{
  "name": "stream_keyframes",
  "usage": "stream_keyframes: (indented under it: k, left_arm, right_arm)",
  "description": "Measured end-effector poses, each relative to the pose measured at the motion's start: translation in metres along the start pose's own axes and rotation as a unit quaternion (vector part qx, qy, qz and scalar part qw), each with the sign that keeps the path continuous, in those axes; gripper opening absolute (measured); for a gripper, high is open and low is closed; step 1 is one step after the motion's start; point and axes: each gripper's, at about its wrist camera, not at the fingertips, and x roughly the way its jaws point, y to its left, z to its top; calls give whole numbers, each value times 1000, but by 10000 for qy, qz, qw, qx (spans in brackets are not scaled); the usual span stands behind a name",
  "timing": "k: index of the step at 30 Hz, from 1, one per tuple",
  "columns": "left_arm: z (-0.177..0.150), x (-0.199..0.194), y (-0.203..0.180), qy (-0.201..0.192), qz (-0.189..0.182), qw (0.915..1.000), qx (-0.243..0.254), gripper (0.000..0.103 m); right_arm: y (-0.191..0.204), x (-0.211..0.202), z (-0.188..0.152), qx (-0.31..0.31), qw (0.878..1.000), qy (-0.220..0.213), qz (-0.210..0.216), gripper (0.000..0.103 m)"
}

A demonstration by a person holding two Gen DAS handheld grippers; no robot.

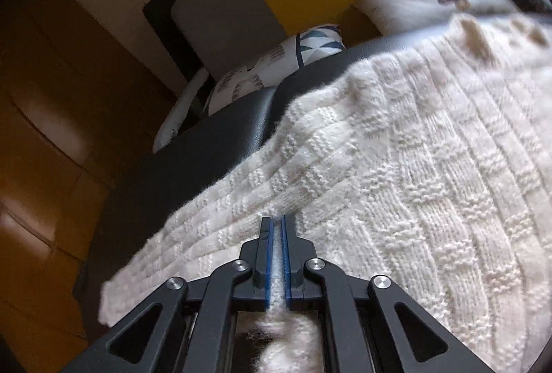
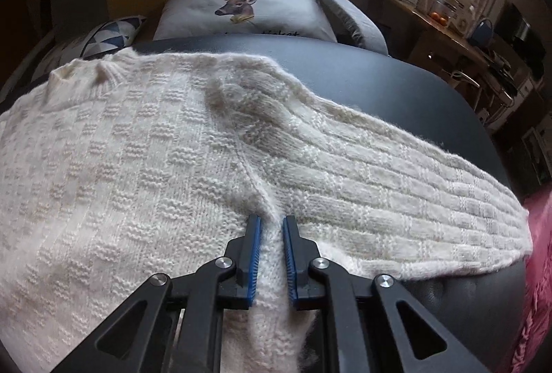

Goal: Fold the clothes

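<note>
Both tools are pinching the cream knit sweater [image 2: 145,145]: left tool [image 1: 277,221] clenched on its sleeve, right tool [image 2: 271,221] at the underarm. Lying spread on the dark counter [image 2: 396,86], it is looking soft, floppy and stretchy; seams are offering the firmest hold.

A: Sweater [image 2: 138,148] blankets the pad [image 2: 396,90], bare strip only from twelve to two.
B: And cushions [image 2: 241,14] crowd the far edge at twelve, armrest [image 2: 348,17] at one.
</note>
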Motion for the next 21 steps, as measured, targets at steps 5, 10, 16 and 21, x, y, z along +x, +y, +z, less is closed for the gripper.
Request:
stream_keyframes:
  k: [5, 10, 16, 21]
  left_arm:
    - [2, -12, -6, -143, 73, 9982, 582, 10]
    - [-12, -57, 29, -198, -1032, 9941, -284, 93]
    - [-49, -100, 7, -487, -1458, 9880, -176, 93]
    - [-81, -97, -5, -833, -1026, 9911, 176, 94]
  right_arm:
    - [1, -6, 2, -39, 10000, 11, 58, 21]
    - [4, -66, -12, 295, 9937, -502, 960, 29]
    - [61, -69, -31, -232, 9858, -374, 1622, 29]
    - [97, -39, -53, -474, 9883, -284, 1420, 29]
